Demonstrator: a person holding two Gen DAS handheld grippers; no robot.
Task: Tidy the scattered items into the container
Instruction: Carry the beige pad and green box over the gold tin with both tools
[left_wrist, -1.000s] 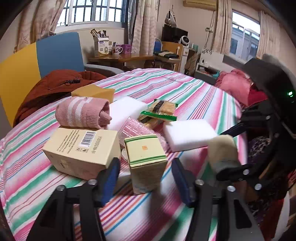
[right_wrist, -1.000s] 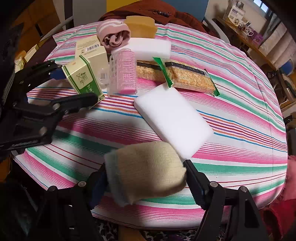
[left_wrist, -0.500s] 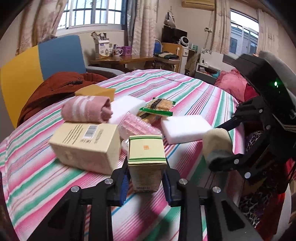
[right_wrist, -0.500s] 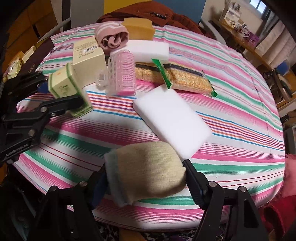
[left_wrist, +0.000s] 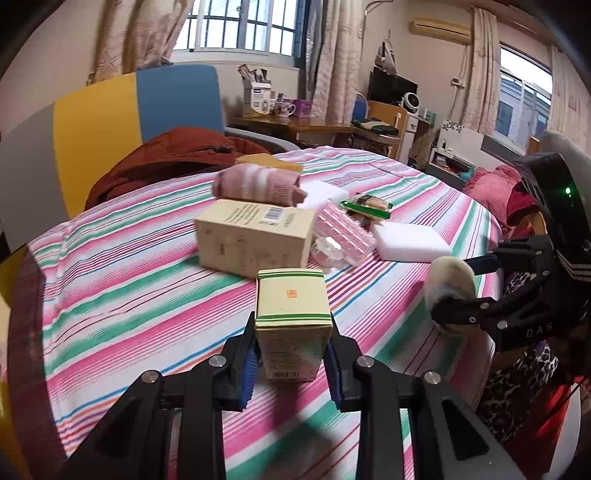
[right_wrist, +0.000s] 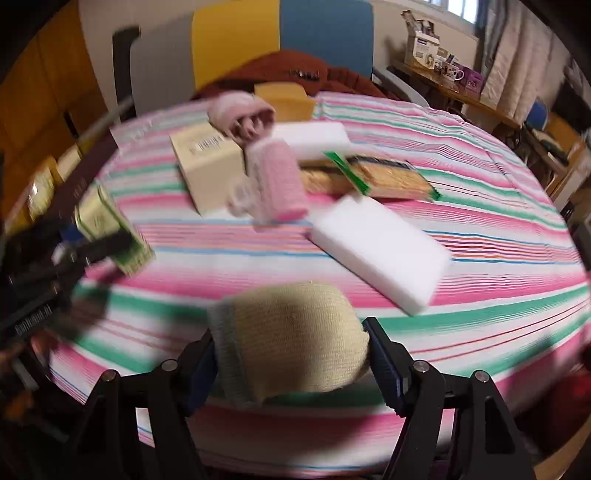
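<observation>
– so, what have you got in each hand right now?

– my left gripper (left_wrist: 291, 363) is clamped on the small green-banded box (left_wrist: 292, 314), lifted clear of the striped tablecloth (left_wrist: 129, 295). my right gripper (right_wrist: 291, 363) has the beige rolled sock (right_wrist: 291, 338) between its pads, pressed on both sides.

– and what lies around, from the left?

– in the left wrist view: the big cream carton (left_wrist: 255, 238) on its side, the pink striped sock (left_wrist: 258, 184) just behind it, a yellow sponge (left_wrist: 269, 162) further back. then the pink ribbed plastic case (left_wrist: 341, 230) touching the carton's right end, a snack packet (left_wrist: 369, 205) behind that, and a white foam block (left_wrist: 410, 242) on the right. a second white block (left_wrist: 325, 192) sits beside the pink sock.

– anything in the way?

– nothing stands between my two grippers. the nearer white block is just ahead of the beige sock.

– and the container?

– i can't tell which thing it is from here.

– the room?

– a round table, a rust-coloured jacket (left_wrist: 177, 155) on a blue and yellow chair (left_wrist: 147, 107), a barred window (left_wrist: 240, 26), curtains, a cluttered desk (left_wrist: 303, 125).
</observation>
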